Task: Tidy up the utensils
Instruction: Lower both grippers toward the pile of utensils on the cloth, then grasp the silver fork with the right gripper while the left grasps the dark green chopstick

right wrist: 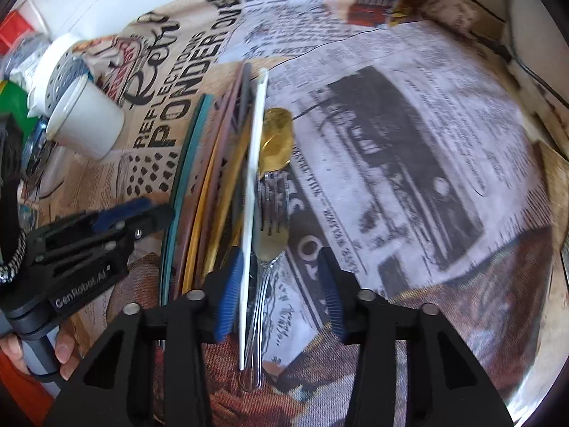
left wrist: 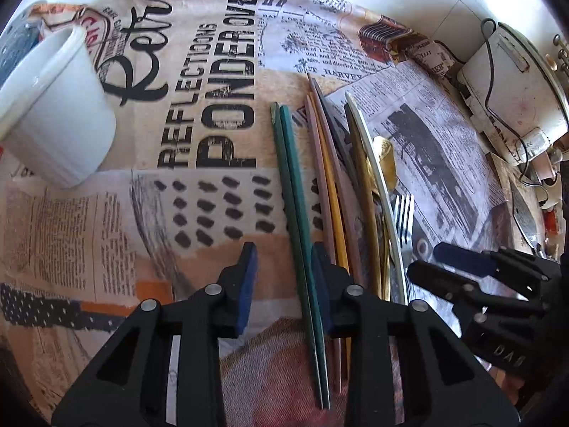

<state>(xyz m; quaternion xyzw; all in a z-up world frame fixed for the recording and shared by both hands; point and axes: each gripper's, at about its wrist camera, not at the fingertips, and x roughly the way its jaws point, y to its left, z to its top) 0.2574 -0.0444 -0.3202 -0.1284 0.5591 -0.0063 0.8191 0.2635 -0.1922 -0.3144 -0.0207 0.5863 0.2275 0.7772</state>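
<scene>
Several utensils lie side by side on a newspaper-print cloth [left wrist: 177, 213]. A pair of green chopsticks [left wrist: 295, 185] runs between the pads of my left gripper [left wrist: 284, 281], close to the right pad, with a clear gap to the left pad. Pink and yellow chopsticks [left wrist: 330, 185] lie just right of them. In the right wrist view, a white chopstick [right wrist: 256, 163] and a silver fork [right wrist: 272, 213] lie between the pads of my right gripper [right wrist: 281, 291]. The chopstick sits by the left pad and the right pad stands apart. A gold spoon [right wrist: 277, 138] lies beyond the fork.
A white cup [left wrist: 53, 114] lies tilted at the far left. A white appliance with a black cord [left wrist: 515, 89] stands at the right edge. A perforated container [right wrist: 64, 71] sits behind the cup. A hand [right wrist: 67, 352] grips the left gripper's handle.
</scene>
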